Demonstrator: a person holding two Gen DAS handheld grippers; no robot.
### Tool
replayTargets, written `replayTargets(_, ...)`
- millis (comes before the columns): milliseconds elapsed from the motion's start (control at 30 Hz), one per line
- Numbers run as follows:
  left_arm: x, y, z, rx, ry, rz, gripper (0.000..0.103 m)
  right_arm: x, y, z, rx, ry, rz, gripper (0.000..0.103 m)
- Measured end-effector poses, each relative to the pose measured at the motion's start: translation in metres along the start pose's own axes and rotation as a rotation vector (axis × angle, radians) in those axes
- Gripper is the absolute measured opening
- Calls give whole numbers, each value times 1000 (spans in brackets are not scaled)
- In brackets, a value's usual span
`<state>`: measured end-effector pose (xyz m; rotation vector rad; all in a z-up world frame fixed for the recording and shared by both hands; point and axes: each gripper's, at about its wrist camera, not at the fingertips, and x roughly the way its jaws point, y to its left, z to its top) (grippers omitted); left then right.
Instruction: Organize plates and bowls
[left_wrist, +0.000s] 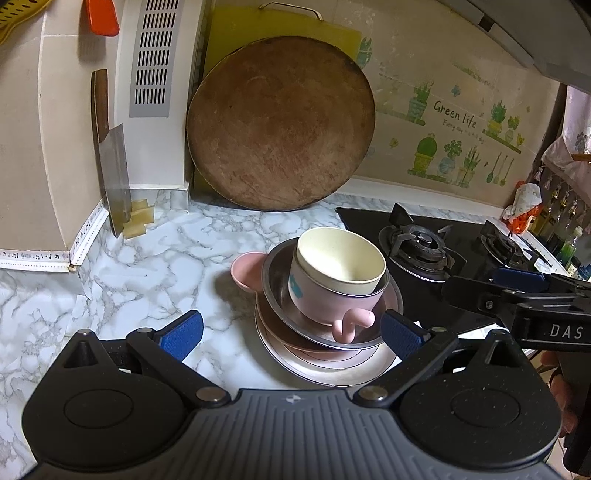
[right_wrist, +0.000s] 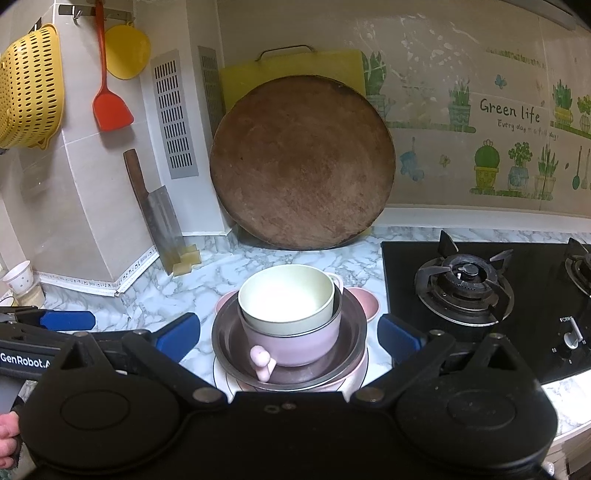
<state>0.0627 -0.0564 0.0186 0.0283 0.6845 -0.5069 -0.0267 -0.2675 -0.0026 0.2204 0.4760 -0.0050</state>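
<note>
Marble-patterned tabletop (right_wrist: 147, 295) runs along a tiled kitchen wall bearing plant decals. A black gas hob (right_wrist: 480, 295) occupies the right side. A round wooden board (right_wrist: 303, 162) leans on the wall, a yellow board (right_wrist: 288, 66) behind it. A cleaver (right_wrist: 162, 218) stands propped at the left corner; a yellow colander (right_wrist: 29, 88) and red spatula (right_wrist: 109, 103) hang above.

Stacked dishes sit centre, just beside the hob: steel plate (left_wrist: 325, 369), steel bowl (right_wrist: 288, 373), pink handled bowl (right_wrist: 291, 343), cream bowl (right_wrist: 284, 295) nested on top.

Left claw (left_wrist: 291, 334) wide, empty. Right claw (right_wrist: 290, 338) wide, empty, flanking the stack.
</note>
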Motion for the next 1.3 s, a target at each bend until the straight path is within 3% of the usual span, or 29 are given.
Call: replayTargets(1300,6,3,-2,-12,9,8,103,4,-3,-6,33,29,-6,103)
